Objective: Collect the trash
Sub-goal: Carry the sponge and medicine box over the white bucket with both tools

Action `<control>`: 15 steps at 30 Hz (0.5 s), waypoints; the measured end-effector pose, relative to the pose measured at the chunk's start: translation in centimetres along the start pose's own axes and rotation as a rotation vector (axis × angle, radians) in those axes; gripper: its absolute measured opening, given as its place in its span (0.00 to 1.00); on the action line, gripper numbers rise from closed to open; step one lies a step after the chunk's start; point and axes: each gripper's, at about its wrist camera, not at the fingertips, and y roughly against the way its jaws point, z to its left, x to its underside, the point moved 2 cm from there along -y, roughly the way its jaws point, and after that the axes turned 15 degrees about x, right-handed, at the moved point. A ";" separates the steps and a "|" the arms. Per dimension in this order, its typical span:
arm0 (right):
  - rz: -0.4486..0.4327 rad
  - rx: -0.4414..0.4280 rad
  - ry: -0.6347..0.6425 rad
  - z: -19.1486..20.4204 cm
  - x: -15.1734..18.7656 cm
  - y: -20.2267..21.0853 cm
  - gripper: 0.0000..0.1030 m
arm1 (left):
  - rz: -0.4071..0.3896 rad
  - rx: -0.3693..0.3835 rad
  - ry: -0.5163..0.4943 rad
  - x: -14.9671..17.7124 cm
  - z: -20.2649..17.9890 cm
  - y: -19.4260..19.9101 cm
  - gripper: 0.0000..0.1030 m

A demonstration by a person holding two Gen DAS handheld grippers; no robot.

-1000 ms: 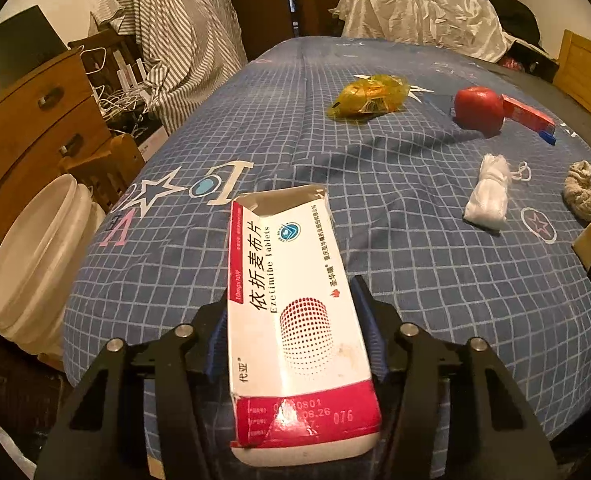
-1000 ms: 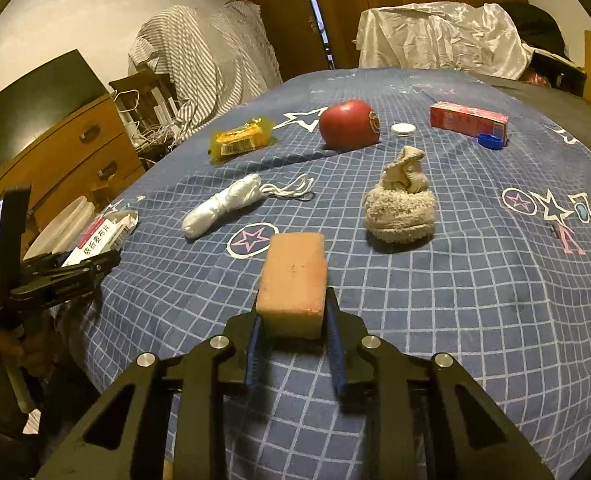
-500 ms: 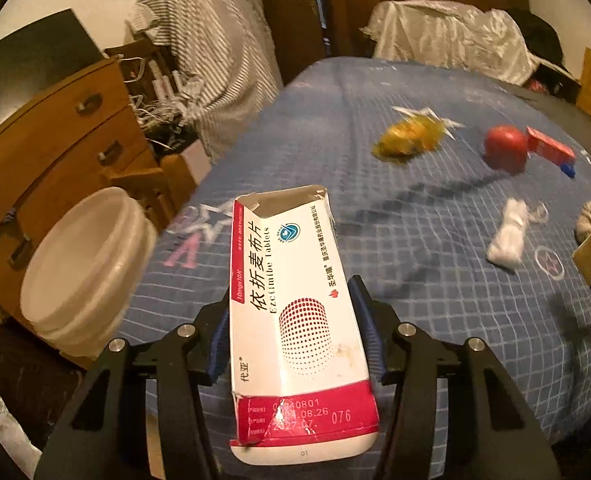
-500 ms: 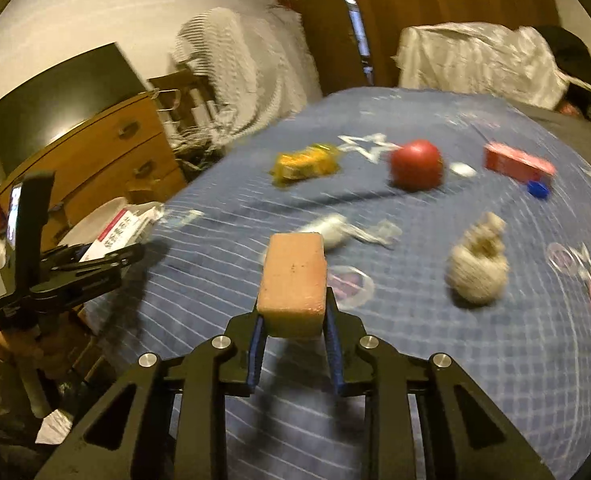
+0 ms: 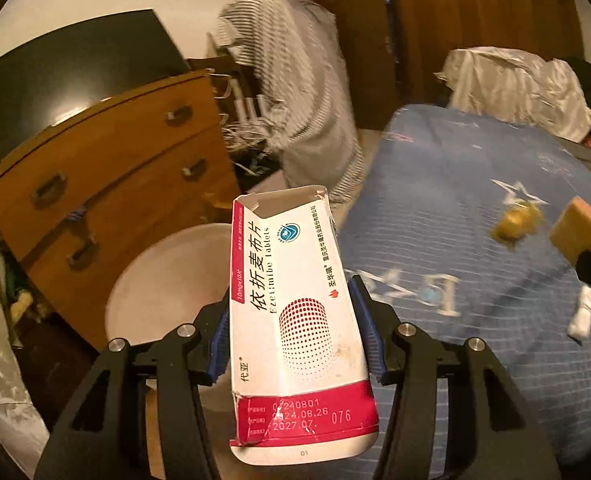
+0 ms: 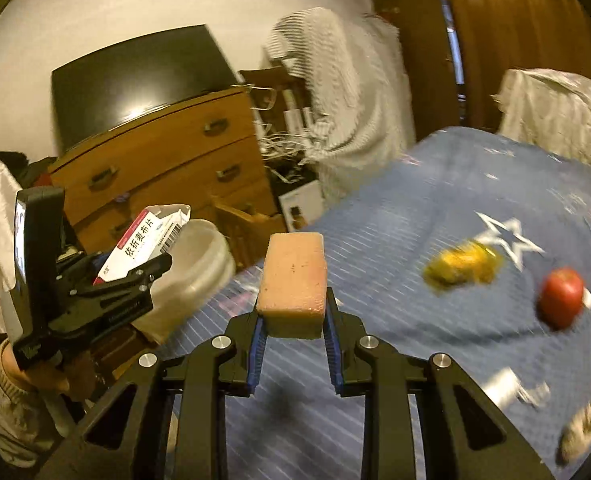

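Cardboard, light and easily crushed — the box (image 5: 295,320) sits pinched across its long sides in the left claw (image 5: 293,328), bin (image 5: 167,280) just beyond its tip. Right claw (image 6: 293,320) squeezes the sponge (image 6: 293,280) — soft, springy, best held at mid-body.

The left hand-held gripper (image 5: 295,340) tilts downward, its blue pads clamped on a medicine box (image 5: 295,320) above the white bin (image 5: 163,280). The right hand-held gripper (image 6: 293,332) pinches an orange block (image 6: 293,284) beside that bin, apparently angled down too.
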 end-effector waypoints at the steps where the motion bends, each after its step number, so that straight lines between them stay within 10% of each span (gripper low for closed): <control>1: 0.002 -0.014 0.010 1.1 -0.8 -0.6 0.26 | -0.003 -0.009 0.003 -0.1 0.6 0.0 0.49; 15: 0.079 -0.140 0.128 15.1 -9.1 -9.8 0.26 | 0.006 -0.143 0.099 -1.3 11.7 -0.8 0.49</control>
